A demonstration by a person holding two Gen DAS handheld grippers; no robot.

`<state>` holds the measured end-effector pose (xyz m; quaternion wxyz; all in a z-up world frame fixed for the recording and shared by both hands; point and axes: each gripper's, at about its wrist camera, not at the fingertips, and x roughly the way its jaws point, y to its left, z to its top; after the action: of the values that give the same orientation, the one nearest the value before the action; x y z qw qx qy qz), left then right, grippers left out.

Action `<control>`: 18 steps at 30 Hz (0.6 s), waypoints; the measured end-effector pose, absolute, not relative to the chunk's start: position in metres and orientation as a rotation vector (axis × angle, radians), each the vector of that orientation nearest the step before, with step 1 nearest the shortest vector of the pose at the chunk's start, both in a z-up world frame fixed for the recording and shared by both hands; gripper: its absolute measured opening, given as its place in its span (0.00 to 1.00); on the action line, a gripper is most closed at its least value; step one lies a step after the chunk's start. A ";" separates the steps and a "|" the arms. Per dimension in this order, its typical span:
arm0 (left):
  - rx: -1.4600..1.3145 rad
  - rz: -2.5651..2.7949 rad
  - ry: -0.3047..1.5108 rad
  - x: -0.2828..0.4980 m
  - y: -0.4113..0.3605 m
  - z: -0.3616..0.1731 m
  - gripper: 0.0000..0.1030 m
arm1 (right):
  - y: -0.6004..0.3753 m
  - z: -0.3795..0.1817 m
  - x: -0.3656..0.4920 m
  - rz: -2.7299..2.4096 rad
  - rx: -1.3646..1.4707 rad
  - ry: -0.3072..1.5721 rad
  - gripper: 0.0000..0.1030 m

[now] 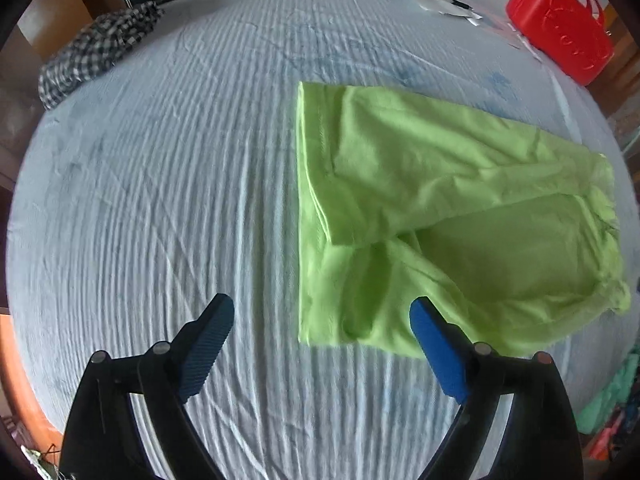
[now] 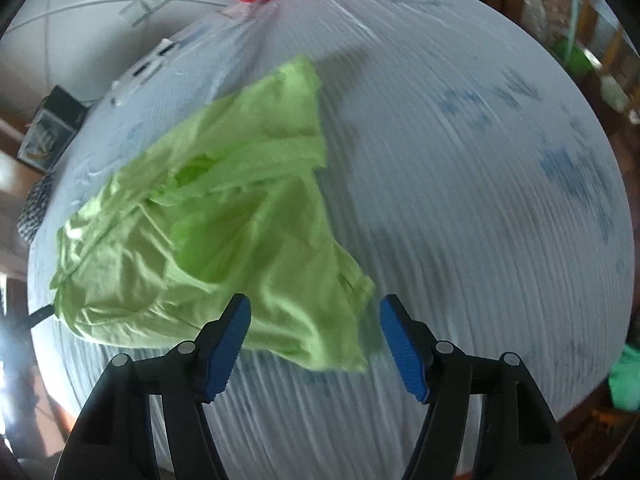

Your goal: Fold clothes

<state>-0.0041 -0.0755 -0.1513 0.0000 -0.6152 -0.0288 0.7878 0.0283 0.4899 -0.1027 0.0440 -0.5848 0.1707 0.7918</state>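
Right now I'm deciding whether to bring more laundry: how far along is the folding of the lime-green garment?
Partly done: the lime-green garment lies on the striped bedsheet with one layer already folded over. In hand: nothing; the left gripper and right gripper are both open above it. Left: its rumpled end and further folds. The checkered garment lies unfolded.

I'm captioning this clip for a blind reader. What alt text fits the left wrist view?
A partly folded lime-green garment lies on a wrinkled pale blue sheet, with the open left tongs hovering at its near edge, holding nothing. A checkered cloth sits far left and a red case far right.
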 end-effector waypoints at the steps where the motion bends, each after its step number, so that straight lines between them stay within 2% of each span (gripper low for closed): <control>1: -1.929 2.488 -0.077 -0.007 -0.074 -0.152 0.88 | 0.487 -0.101 0.023 2.436 -1.782 0.507 0.66; 4: -1.943 2.473 -0.064 -0.015 -0.065 -0.160 0.88 | 0.486 -0.102 0.002 2.457 -1.753 0.484 0.66; 6: -1.965 2.462 -0.035 -0.018 -0.060 -0.165 0.83 | 0.488 -0.108 -0.012 2.453 -1.739 0.463 0.66; 8: -1.976 2.427 0.021 -0.017 -0.052 -0.169 0.52 | 0.486 -0.117 -0.024 2.453 -1.724 0.409 0.68; 9: -1.963 2.433 0.043 -0.015 -0.049 -0.167 0.47 | 0.484 -0.121 -0.029 2.454 -1.715 0.372 0.68; 11: -1.941 2.446 0.127 -0.011 -0.041 -0.162 0.27 | 0.482 -0.118 -0.031 2.473 -1.698 0.338 0.69; 12: -1.938 2.452 0.144 -0.010 -0.039 -0.161 0.21 | 0.481 -0.114 -0.029 2.487 -1.690 0.333 0.69; 13: -1.935 2.458 0.159 -0.009 -0.037 -0.160 0.11 | 0.481 -0.109 -0.028 2.501 -1.682 0.328 0.66; 15: -1.913 2.478 0.142 -0.008 -0.033 -0.158 0.08 | 0.480 -0.100 -0.025 2.528 -1.666 0.318 0.30; 17: -1.876 2.513 0.121 0.000 -0.036 -0.146 0.06 | 0.479 -0.091 -0.022 2.555 -1.649 0.308 0.03; 18: -1.850 2.529 0.097 -0.003 -0.036 -0.138 0.06 | 0.478 -0.086 -0.021 2.568 -1.640 0.302 0.03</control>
<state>-0.0028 -0.0363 -0.1385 0.0034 -0.5901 0.0308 0.8067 -0.0211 0.4782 -0.0863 0.0398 -0.5352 0.0987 0.8380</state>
